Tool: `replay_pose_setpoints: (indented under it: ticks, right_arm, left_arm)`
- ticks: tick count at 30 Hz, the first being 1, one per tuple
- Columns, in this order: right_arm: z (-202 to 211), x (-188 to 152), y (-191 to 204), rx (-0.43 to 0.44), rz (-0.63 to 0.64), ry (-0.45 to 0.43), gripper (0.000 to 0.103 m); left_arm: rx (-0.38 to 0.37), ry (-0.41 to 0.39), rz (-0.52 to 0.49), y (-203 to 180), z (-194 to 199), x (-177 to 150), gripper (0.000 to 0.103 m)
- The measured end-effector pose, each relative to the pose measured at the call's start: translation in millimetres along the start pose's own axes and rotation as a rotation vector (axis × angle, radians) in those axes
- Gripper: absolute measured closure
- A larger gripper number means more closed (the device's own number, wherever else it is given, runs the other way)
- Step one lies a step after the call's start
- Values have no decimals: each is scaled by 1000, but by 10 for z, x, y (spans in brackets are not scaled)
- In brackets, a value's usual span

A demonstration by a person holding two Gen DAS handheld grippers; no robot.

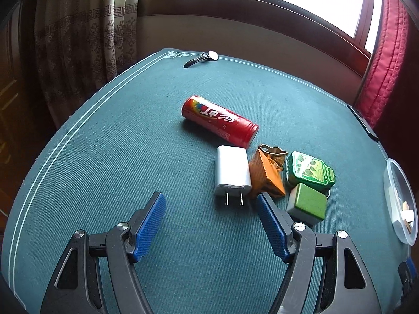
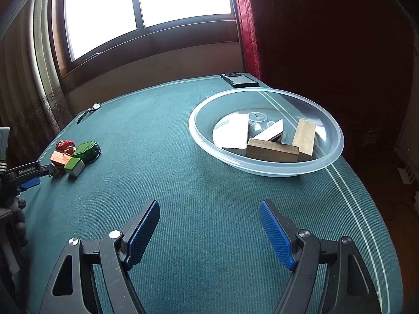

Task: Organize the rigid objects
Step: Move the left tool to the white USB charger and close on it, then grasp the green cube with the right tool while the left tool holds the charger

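In the left wrist view a cluster lies on the green table: a red can [image 1: 220, 121] on its side, a white plug adapter [image 1: 232, 172], an orange wedge block [image 1: 265, 176], a green tin [image 1: 310, 168] and a green-topped block [image 1: 307, 204]. My left gripper [image 1: 210, 201] is open and empty, just short of the adapter's prongs. In the right wrist view my right gripper [image 2: 209, 209] is open and empty over bare cloth, near a clear plastic bowl [image 2: 332, 146] holding wooden blocks [image 2: 272, 150] and white pieces. The cluster [image 2: 76, 155] shows far left there.
A wristwatch [image 1: 203, 58] lies at the table's far edge. A dark phone [image 2: 239, 79] lies at the far corner behind the bowl. Curtains and a window stand beyond the table. The bowl's rim [image 1: 392, 193] shows at the right of the left wrist view.
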State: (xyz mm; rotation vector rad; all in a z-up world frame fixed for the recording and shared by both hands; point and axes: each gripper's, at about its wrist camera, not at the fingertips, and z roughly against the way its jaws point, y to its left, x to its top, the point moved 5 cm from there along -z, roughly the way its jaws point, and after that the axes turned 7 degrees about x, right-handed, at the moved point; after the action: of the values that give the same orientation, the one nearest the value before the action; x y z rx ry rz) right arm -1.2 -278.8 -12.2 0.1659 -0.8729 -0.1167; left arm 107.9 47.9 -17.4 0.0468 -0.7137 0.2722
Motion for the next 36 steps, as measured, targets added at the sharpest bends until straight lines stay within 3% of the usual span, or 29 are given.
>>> replay_pose_setpoints:
  ticks: [10, 12, 16, 18, 20, 36]
  right_arm:
    - [-48, -59, 168, 26, 24, 30, 21]
    - [-68, -75, 212, 32, 26, 41, 21]
    - [-127, -89, 328, 49, 33, 64, 21]
    - [-163, -90, 408, 63, 43, 76, 21]
    - [-203, -93, 498, 81, 54, 87, 21]
    - [-688, 121, 1299, 239, 136, 177, 21]
  left_arm:
    - [6, -3, -24, -75, -217, 174, 33]
    - [-6, 4, -32, -89, -261, 178, 44]
    - [-23, -19, -53, -115, -270, 178, 53]
    - [-57, -20, -55, -126, -264, 181, 66]
    - [-86, -18, -54, -127, -257, 175, 71]
    - [-71, -48, 33, 211, -89, 126, 71]
